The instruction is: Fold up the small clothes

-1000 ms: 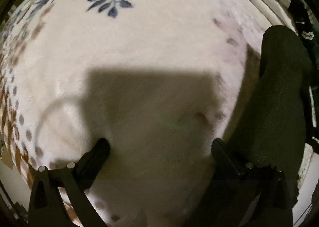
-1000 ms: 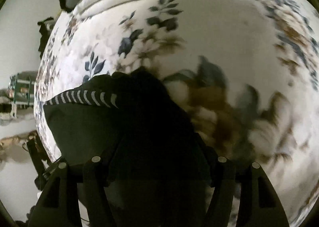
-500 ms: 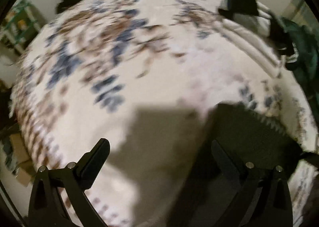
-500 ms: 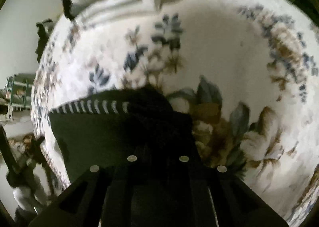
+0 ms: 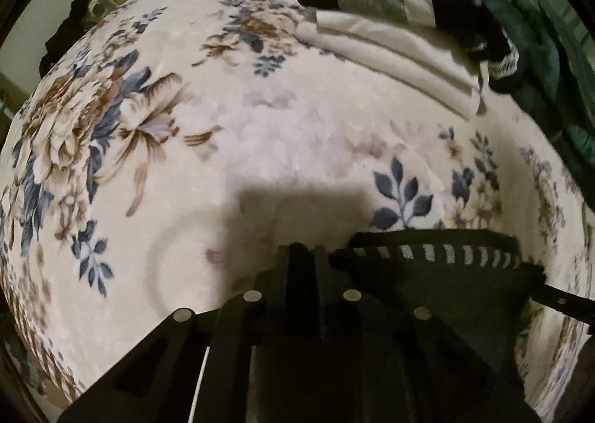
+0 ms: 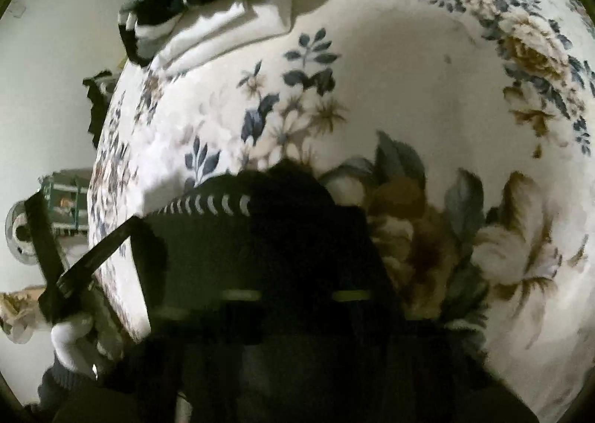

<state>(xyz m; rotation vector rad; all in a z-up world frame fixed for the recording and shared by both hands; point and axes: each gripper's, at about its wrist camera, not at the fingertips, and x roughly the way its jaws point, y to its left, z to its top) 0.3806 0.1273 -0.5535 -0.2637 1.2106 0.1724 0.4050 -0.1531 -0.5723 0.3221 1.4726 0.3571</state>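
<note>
Two black grippers were busy on one big, soft, cream blanket with blue and brown flowers (image 5: 297,133), which covered nearly everything in both views. At the blanket's far edge lay a pile of folded white and grey cloth (image 5: 390,32) with dark clothes on top of it, and a heap of dark green clothes (image 5: 539,36) sat just beside that pile. Those folded ones looked finished, so part of the job seemed done.

Nearer than the pile, at the blanket's near edge, was the small black garment with a white-striped band (image 5: 438,274). It was bunched up and not yet folded flat, so its folding looked only just begun.

Next in size came the tools. On the garment's left end, the left gripper (image 5: 305,255) had its jaws pressed together, and black cloth seemed caught at them. At the garment's other end, the right gripper (image 6: 293,181) had its jaws shut tight on a bump of the black cloth.

Smallest was a white-gloved hand (image 6: 70,341) off the blanket's side edge, holding the left tool. Nothing lay on the open blanket between garment and pile to get in the way.
</note>
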